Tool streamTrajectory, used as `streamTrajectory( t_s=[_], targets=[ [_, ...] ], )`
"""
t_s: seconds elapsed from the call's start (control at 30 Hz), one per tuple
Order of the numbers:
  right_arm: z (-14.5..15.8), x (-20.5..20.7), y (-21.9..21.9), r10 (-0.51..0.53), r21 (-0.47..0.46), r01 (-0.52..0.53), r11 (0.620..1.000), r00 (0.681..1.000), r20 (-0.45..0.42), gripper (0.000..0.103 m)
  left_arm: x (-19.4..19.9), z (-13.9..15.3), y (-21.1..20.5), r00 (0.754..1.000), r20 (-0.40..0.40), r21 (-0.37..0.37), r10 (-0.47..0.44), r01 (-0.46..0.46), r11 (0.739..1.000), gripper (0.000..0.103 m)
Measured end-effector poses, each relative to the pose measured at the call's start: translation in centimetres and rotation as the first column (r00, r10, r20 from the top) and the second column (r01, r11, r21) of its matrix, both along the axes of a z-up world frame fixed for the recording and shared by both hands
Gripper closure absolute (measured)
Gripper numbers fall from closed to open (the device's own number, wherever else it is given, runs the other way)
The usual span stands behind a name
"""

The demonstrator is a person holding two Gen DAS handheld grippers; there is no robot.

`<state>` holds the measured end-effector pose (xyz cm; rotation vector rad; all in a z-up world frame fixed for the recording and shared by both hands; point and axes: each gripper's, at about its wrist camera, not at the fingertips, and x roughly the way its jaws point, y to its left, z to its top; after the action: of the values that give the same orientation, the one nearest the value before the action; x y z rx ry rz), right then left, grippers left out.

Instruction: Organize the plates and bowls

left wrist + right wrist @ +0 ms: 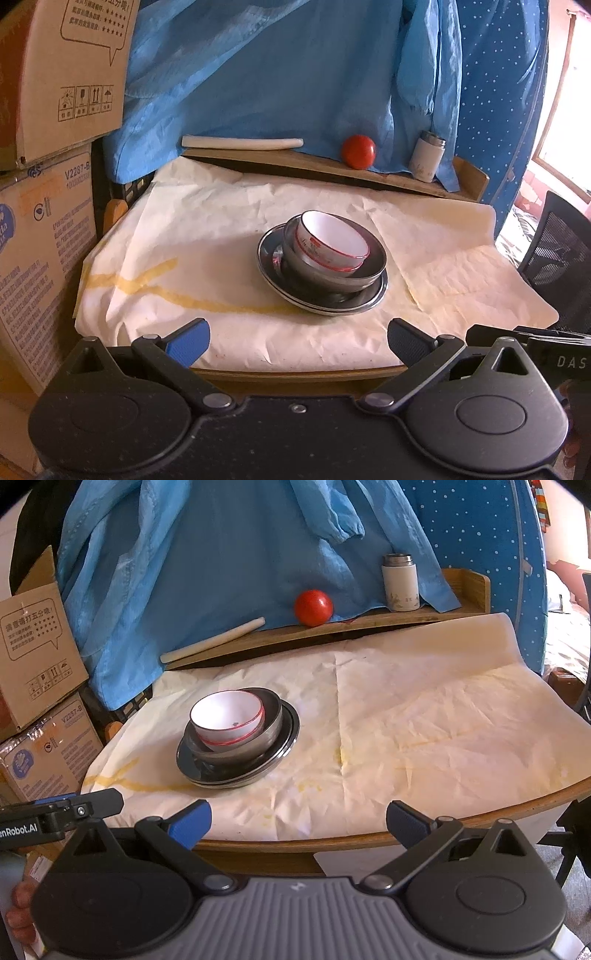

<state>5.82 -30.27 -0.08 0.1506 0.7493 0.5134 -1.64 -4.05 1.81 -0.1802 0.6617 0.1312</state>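
A white bowl with a red rim (332, 238) (227, 714) sits tilted inside a steel bowl (354, 275) (271, 716), which stands on a steel plate (280, 284) (207, 770). The stack is on the paper-covered table (207, 258) (424, 738). My left gripper (297, 341) is open and empty at the table's front edge, short of the stack. My right gripper (299, 821) is open and empty at the front edge, with the stack ahead to its left. The left gripper's side shows at the left in the right wrist view (62, 812).
A wooden shelf (314, 166) (369, 622) at the table's back holds a red tomato (357, 151) (313, 607), a white flask (426, 157) (400, 582) and a white stick (242, 142) (212, 640). Blue cloth hangs behind. Cardboard boxes (48, 206) stand left; a mesh chair (554, 258) right.
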Motion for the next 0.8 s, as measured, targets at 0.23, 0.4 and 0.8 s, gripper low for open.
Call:
streamTrajectory(
  t_s=[0.23, 0.4, 0.8],
  targets=[
    [0.03, 0.07, 0.06, 0.002, 0.001, -0.002, 1.0, 1.0, -0.001, 0.0, -0.03, -0.05, 0.26, 1.0, -0.005, -0.001, 0.017, -0.017, 1.0, 0.001],
    [0.0, 0.06, 0.11, 0.003, 0.0, -0.003, 1.0, 1.0, -0.003, 0.0, 0.01, -0.05, 0.26, 1.0, -0.006, 0.0, 0.017, -0.017, 1.0, 0.001],
    [-0.17, 0.06, 0.34, 0.007, -0.002, -0.007, 1.0, 1.0, -0.015, 0.0, 0.12, -0.16, 0.26, 1.0, -0.009, -0.004, 0.011, -0.011, 1.0, 0.001]
  ],
)
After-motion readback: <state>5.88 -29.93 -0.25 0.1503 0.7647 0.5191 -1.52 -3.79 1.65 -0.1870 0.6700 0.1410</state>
